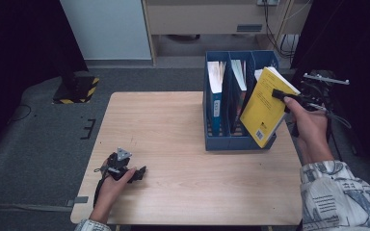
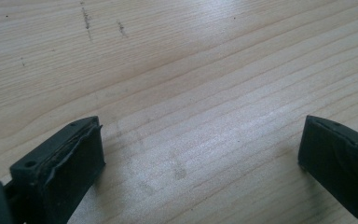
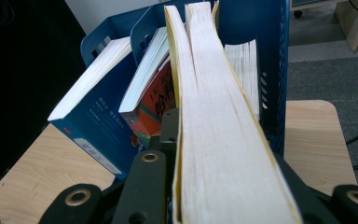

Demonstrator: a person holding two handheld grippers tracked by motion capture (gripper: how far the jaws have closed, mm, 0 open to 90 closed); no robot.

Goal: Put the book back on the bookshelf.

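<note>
Right tool (image 1: 280, 95) clamps the yellow book (image 1: 264, 107) by its top edge, tilted over the blue file rack (image 1: 231, 142) at the table's far right corner for slotting in, while left tool (image 1: 137, 173) rests open and empty near the front left corner.

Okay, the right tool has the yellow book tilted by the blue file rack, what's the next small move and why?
Probably tip the yellow book upright. The right tool clamps it, tilted, at the blue file rack's right end, where a white book already stands.
</note>
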